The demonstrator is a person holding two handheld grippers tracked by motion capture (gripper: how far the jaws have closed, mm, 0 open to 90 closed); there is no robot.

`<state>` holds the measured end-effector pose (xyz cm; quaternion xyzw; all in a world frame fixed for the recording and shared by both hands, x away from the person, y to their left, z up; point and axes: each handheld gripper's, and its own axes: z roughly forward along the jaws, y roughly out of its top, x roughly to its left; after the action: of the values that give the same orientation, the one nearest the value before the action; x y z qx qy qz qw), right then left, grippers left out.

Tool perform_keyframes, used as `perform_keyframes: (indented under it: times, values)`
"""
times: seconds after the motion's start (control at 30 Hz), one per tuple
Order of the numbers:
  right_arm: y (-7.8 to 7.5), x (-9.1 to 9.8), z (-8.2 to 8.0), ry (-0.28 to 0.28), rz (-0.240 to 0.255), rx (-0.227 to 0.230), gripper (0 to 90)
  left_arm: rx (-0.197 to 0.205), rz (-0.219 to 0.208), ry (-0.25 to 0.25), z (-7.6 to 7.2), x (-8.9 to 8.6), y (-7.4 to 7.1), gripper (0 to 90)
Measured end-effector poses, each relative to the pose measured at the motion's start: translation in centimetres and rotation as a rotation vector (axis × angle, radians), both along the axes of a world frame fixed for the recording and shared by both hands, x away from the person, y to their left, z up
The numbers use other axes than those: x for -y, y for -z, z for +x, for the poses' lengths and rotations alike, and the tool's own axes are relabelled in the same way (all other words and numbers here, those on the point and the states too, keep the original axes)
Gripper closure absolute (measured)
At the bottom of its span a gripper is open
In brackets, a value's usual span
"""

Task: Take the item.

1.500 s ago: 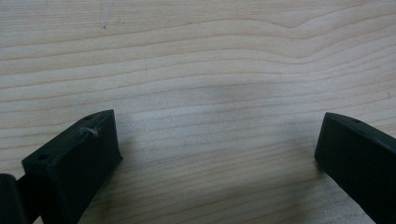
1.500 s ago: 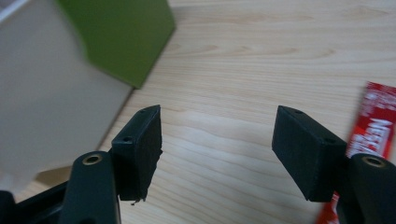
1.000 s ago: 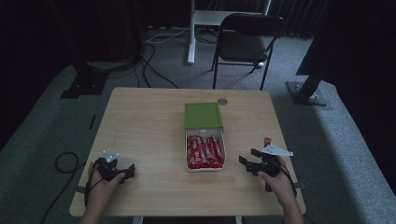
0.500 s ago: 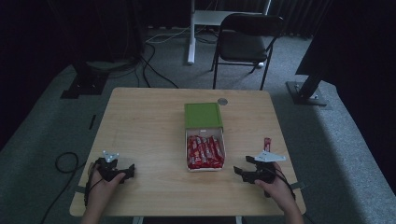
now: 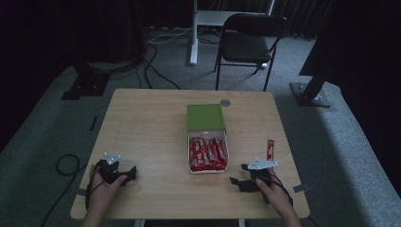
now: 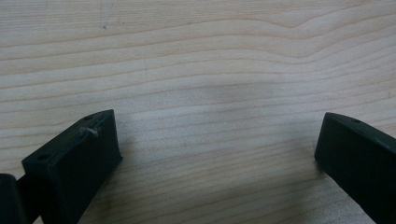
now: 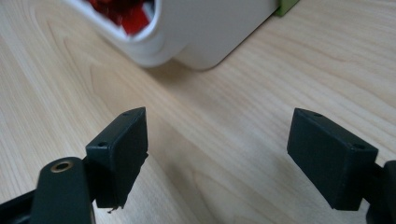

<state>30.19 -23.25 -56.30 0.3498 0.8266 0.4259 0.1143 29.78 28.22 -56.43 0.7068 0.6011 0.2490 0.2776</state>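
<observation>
Two grippers released, left gripper (image 5: 132, 171), right gripper (image 5: 235, 181), white box (image 7: 205, 32) cut off above, wrappers (image 7: 122, 11) blurred.

A light wooden surface (image 5: 142, 137) stands on grey carpet (image 5: 42, 123). A small grey disc (image 5: 225, 102) lies near its far edge. Beyond that edge, a dark folding chair (image 5: 250, 42) stands to the right, with a white stand (image 5: 194, 33) just left of it. Black cables (image 5: 156, 71) trail over the carpet at far left, beside a dark base plate (image 5: 85, 87). Another base plate (image 5: 312, 94) sits on the right.
</observation>
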Motion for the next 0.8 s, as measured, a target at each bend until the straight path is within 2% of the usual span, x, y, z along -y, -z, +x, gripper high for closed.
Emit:
perform_keyframes:
  times: [0.17, 0.4, 0.47, 0.63, 0.8]
  values:
    - [0.46, -0.27, -0.24, -0.040, -0.088, 0.020, 17.3, 0.000, 0.000, 0.000, 0.00, 0.00, 0.00, 0.5]
    - [0.63, -0.57, -0.35, -0.070, -0.110, 0.017, 15.9, 0.000, 0.000, 0.000, 0.00, 0.00, 0.00, 0.5]
    - [0.64, -0.71, -0.42, -0.098, -0.119, 0.018, 14.3, 0.000, 0.000, 0.000, 0.00, 0.00, 0.00, 0.5]
    - [0.69, -0.86, -0.41, -0.086, -0.142, 0.027, 12.6, 0.000, 0.000, 0.000, 0.00, 0.00, 0.00, 0.5]
    - [0.69, -0.88, -0.41, -0.087, -0.143, 0.027, 12.5, -0.001, 0.000, 0.001, 0.01, -0.01, 0.00, 0.5]
